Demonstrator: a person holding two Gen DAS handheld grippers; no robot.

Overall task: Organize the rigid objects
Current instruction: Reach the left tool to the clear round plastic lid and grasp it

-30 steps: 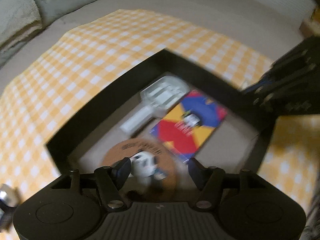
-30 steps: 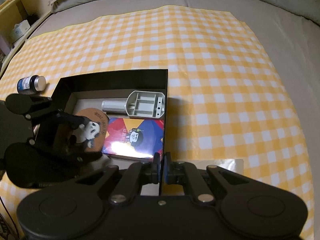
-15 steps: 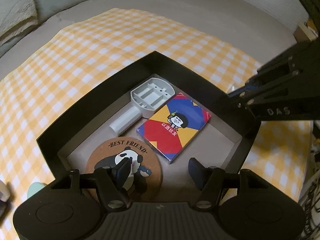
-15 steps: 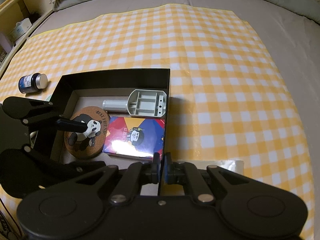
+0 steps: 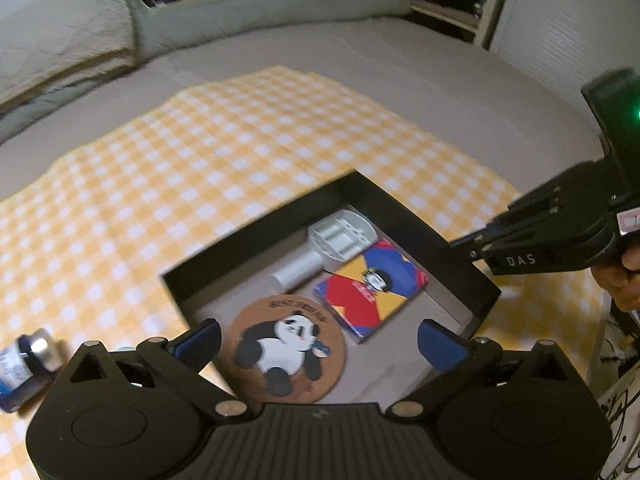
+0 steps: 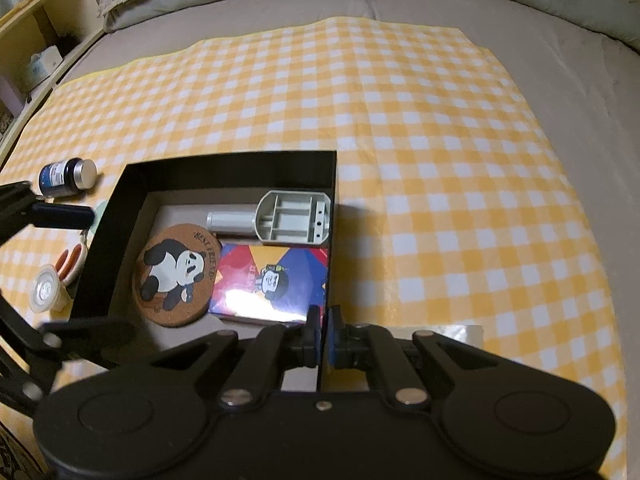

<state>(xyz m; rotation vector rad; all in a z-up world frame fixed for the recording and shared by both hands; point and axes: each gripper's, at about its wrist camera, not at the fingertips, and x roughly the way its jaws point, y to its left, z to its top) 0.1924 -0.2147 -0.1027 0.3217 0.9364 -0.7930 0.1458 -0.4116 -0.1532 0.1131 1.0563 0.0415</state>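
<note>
- The left gripper [image 5: 318, 338] hung above the near part of the box [image 5: 404, 208]; its jaws had just been opening and stood at their widest, with nothing gripped between them.
- The coaster [image 5: 289, 353], printed with a panda, lay flat on the box floor below the gap between the left jaws, clear of both fingers.
- The right gripper [image 6: 323, 330] had its jaws closed on the near right wall of the box [image 6: 334, 184], one finger [image 6: 313, 330] inside the wall and one outside.
- A hand [image 5: 624, 276] held the right gripper at the right edge of the left view.
- Inside the box, a grey scoop [image 6: 280, 220] lay along the far wall, and a card pack [image 6: 276, 280] lay in front of it, just beside the coaster [image 6: 176, 272].
- The box stood on a yellow checked cloth [image 6: 420, 140] spread over a bed [image 6: 400, 4].
- Outside the box to its left lay a dark bottle [image 6: 66, 178] on its side, a small lidded cup [image 6: 46, 292] and an orange-rimmed item [image 6: 72, 262], too hidden to identify.
- Pillows [image 5: 60, 52] and shelves [image 6: 36, 52] were behind the bed.
</note>
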